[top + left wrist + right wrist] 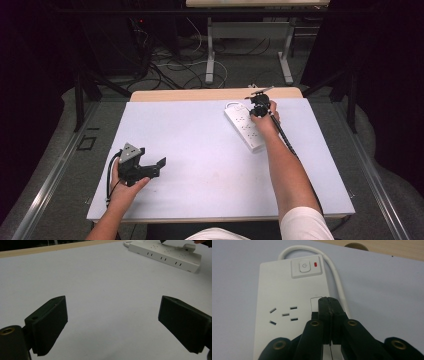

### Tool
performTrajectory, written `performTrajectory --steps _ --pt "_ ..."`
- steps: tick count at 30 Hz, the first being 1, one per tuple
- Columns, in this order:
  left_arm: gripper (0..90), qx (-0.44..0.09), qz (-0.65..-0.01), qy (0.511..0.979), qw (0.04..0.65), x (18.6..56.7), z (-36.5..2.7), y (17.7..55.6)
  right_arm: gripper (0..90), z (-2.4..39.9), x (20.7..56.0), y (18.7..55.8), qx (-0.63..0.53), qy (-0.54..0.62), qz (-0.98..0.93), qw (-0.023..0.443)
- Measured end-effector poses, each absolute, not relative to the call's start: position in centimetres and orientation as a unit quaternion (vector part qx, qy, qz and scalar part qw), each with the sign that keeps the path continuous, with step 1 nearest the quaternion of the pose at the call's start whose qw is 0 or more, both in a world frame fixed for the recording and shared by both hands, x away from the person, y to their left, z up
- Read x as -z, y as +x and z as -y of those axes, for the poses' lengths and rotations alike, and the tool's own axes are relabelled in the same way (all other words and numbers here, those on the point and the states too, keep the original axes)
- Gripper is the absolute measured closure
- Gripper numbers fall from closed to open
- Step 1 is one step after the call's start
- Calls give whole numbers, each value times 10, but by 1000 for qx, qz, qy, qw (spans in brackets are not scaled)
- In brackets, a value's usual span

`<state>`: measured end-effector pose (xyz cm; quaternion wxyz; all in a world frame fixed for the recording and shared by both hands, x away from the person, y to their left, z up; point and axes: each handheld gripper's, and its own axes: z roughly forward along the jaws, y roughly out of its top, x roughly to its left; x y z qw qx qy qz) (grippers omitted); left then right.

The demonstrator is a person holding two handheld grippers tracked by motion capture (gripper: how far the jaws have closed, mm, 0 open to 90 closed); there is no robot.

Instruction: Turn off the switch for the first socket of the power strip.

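Note:
A white power strip lies at the far right of the white table top, running from far left to near right. Its power button sits at the far end beside a lit red light, and its white cable loops out from that end. My right gripper is shut with nothing visible between the jaws, its tip just over the strip below the button. My left gripper rests near the table's left front, open and holding nothing; its jaws point across bare table toward the strip.
A wooden strip runs along the table's far edge, with a round cable hole in it. Beyond the table, loose cables lie on the floor by the white legs of another table. Dark curtains close both sides.

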<state>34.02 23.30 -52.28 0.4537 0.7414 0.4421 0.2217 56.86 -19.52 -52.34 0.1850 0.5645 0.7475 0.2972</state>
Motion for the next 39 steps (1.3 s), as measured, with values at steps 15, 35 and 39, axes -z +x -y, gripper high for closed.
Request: performTrajectory --steps 15,35,39 --pt "90 -222 -441 742 453 523 -233 340 900 195 523 568 -292 569 -746 186" --pt "91 -221 -442 742 452 523 -233 340 900 197 524 568 -297 571 -744 181" --pt "91 -221 -442 742 452 523 -233 340 900 197 524 568 -297 569 -744 184"
